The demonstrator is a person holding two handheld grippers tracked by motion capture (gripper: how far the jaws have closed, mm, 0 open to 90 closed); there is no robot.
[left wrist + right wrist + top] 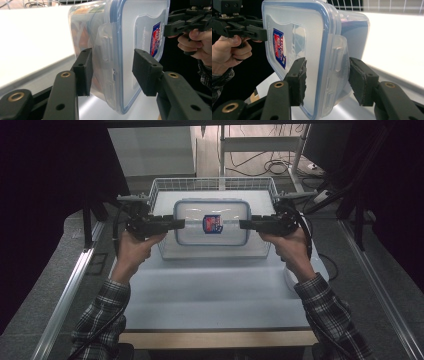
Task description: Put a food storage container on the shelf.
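Both grippers, left (181, 224) and right (243, 224), point inward and pinch your lidded plastic box (212, 222) level; its red-blue sticker (212, 223) is too blurry to read.

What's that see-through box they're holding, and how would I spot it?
Find the white table, then the wire basket at its far end. Held over the basket, between the left hand-held gripper and the right hand-held gripper, is the clear plastic box: blue-rimmed lid, red and blue sticker on top.
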